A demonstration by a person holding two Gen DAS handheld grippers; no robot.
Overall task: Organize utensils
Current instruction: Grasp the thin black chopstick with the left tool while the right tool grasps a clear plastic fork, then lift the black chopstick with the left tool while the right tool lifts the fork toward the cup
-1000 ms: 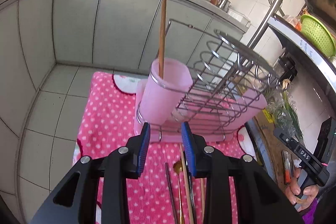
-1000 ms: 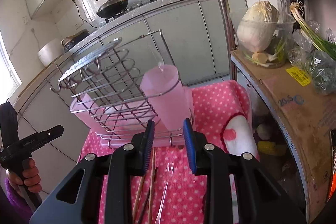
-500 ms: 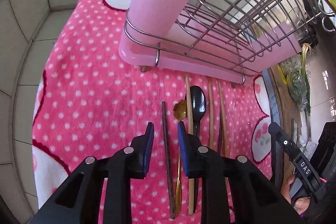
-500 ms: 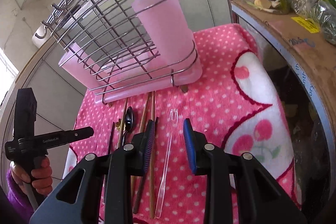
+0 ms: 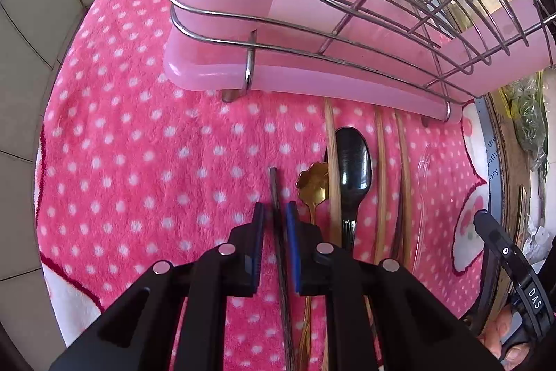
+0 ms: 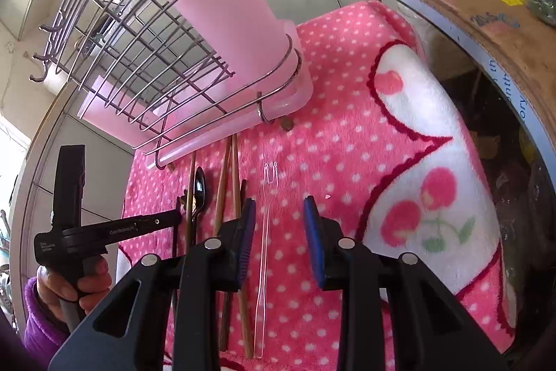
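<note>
One dark chopstick (image 5: 274,186), three wooden chopsticks (image 5: 333,176), one black spoon (image 5: 351,166), one gold spoon (image 5: 313,185), one clear fork (image 6: 266,225), two pink cups (image 6: 226,13).

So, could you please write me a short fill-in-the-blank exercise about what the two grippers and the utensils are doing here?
1. The left gripper has its fingers on either side of a dark ____.
2. The right gripper is open above a clear plastic ____.
3. The utensils lie on a pink polka-dot ____.
4. The black spoon lies in front of the wire ____.

Missing words: chopstick; fork; blanket; rack
</note>
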